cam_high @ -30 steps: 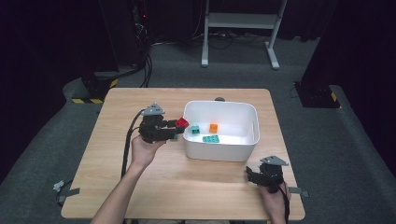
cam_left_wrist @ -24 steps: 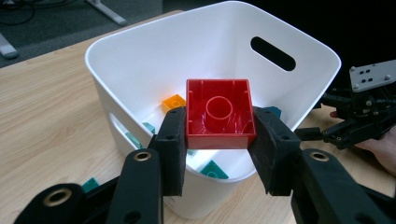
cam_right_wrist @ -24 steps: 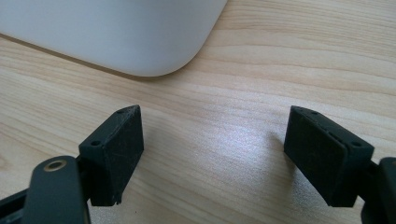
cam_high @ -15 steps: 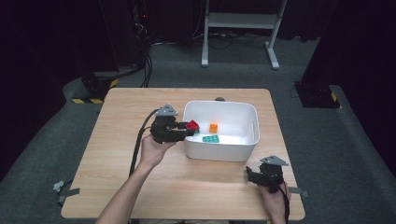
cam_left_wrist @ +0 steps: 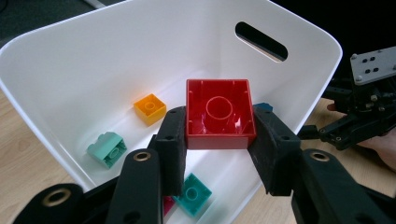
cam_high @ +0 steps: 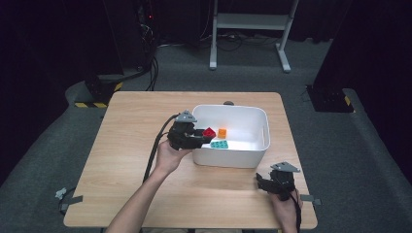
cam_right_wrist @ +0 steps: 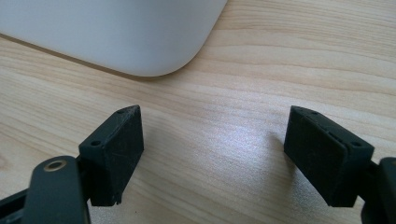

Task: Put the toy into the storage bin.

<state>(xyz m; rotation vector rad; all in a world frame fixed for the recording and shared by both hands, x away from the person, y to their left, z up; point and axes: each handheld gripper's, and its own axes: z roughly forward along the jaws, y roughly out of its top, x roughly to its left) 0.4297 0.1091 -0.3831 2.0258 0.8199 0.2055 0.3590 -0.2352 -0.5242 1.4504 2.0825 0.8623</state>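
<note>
Wooden table (cam_high: 126, 145) stands on grey carpet floor (cam_high: 350, 160). Surroundings dark. White metal frame (cam_high: 250, 22) and black cables (cam_high: 150, 68) behind.

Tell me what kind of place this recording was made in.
Probably a lab or recording studio: a lone wooden table on grey carpet, black curtains around it, cables and a metal stand behind.

In the left gripper view, the left gripper (cam_left_wrist: 220, 140) covers much of a dark red brick (cam_left_wrist: 168, 205) at about 6 o'clock, leaving a sliver between its jaws. A blue brick (cam_left_wrist: 263, 107) peeks out at 3 o'clock of the held red brick (cam_left_wrist: 218, 113), mostly hidden behind it. The white bin (cam_right_wrist: 116, 32) is cut off by the top edge in the right gripper view. In the high view, the person's forearms run off at 6 o'clock.
</note>
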